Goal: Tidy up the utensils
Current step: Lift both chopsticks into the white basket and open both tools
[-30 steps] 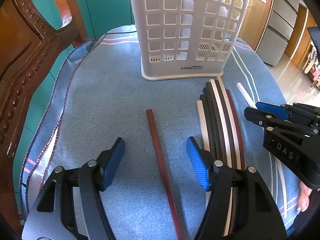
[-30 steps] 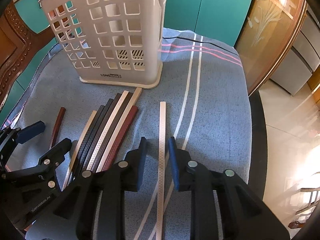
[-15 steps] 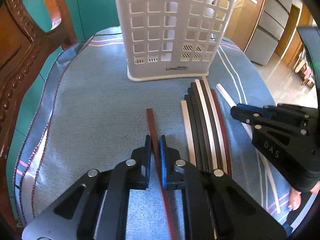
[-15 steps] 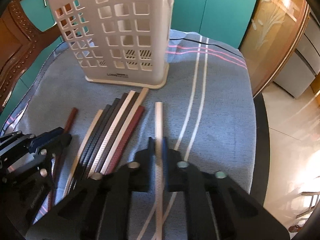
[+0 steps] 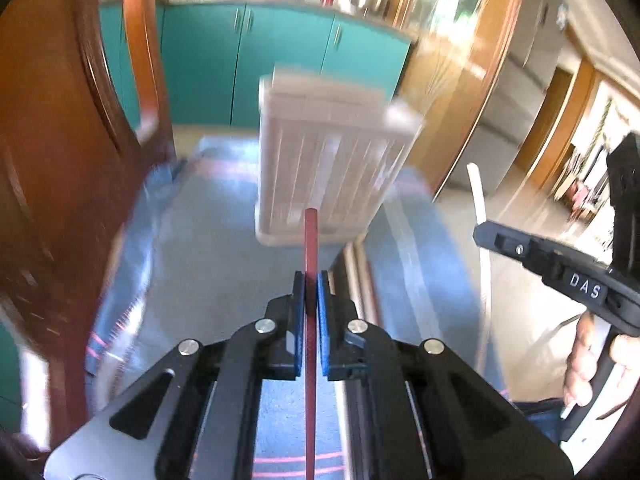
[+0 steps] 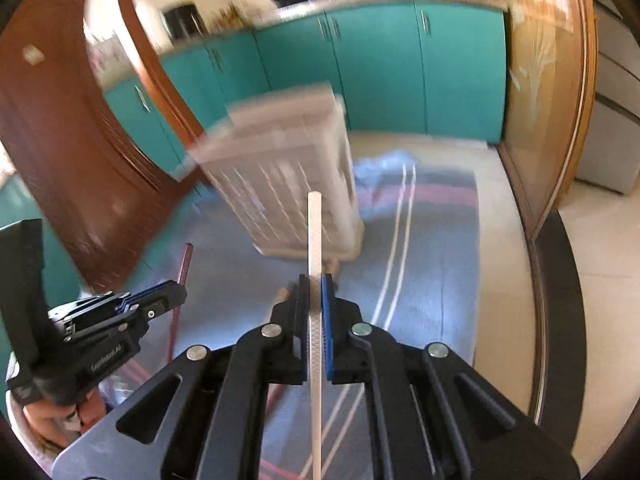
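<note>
Left gripper [image 5: 311,292] jaws clamped on red stick [image 5: 310,236]; right gripper [image 6: 315,296] jaws clamped on white stick [image 6: 314,232]. Both sticks point toward the blurred white basket [image 5: 328,160].

Each view looks forward along its own hand-held gripper from just behind the jaws, raised above the bench and facing the basket [image 5: 332,160] at 12 o'clock, well ahead. The left view catches the right hand-held gripper [image 5: 480,226] at 3 o'clock; the right view catches the left hand-held gripper [image 6: 182,294] at 9 o'clock. Both share the basket [image 6: 288,176], the blue cloth [image 5: 208,264], the teal cabinets [image 6: 380,68] behind, all motion-blurred
</note>
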The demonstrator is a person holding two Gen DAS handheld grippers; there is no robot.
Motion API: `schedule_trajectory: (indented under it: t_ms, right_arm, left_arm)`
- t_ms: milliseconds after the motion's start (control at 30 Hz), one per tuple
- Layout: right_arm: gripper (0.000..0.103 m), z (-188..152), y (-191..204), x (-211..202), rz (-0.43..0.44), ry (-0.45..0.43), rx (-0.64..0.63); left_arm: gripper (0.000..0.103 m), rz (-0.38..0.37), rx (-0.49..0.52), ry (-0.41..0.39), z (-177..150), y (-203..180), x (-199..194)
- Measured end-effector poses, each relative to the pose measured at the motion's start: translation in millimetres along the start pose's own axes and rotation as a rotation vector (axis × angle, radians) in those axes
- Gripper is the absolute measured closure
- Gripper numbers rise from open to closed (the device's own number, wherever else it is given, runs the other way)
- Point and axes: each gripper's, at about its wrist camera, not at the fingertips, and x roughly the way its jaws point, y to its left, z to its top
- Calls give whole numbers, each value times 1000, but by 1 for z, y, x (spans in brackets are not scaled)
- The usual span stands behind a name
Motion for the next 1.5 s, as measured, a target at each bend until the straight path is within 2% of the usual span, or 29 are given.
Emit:
schedule_trajectory:
  t_ms: [133,300,367,467,600,700,833,1067,1133,1200,1267,1333,1433,1500]
  right_arm:
    - [96,13,10,-45,56,-105,12]
    - [96,58,21,-81,98,-243,25]
    - [96,84,23,-97,106,-334,34]
    - [96,115,19,-114,87,-464,63]
    - [96,133,15,-112,13,-570,106]
    - [96,135,8,-87,-50,-539,101]
    - [96,119,-4,-51,-72,-469,123]
    - [96,97,-10,-28,-72,-429,133]
    - [92,92,-10,-27,-76,-423,131]
    - [74,88,-10,-33,-80,-435,126]
    - [64,81,-9,-40,-76,-459,123]
    - [64,70,-10,-56,-73,-498,118]
    - [64,45,-14,-79,-99,-581,109]
    - [64,27,-18,-87,-119,-621,116]
  left_arm:
    - [96,-23,5,-142,29,-6,-52]
    - [96,-48,19,-296,95,-13,-94]
    - [96,-55,15,-352,117,-13,-106]
    - [96,-12,-14,-461,156,-11,-112]
    - [96,63,-68,-521,184,2,-87]
    - [96,108,-84,-488,182,8,-60]
    - [96,129,-100,-438,166,13,-28]
    - [96,120,-86,-407,144,11,-16]
    - [96,118,-79,-410,138,9,-14]
    - [93,118,-75,-425,132,7,-19]
    - [77,116,-70,-445,125,7,-26]
    - [73,103,-69,-484,108,10,-41]
    - [73,84,-57,-550,87,11,-59]
    - [73,72,-41,-558,68,11,-64]
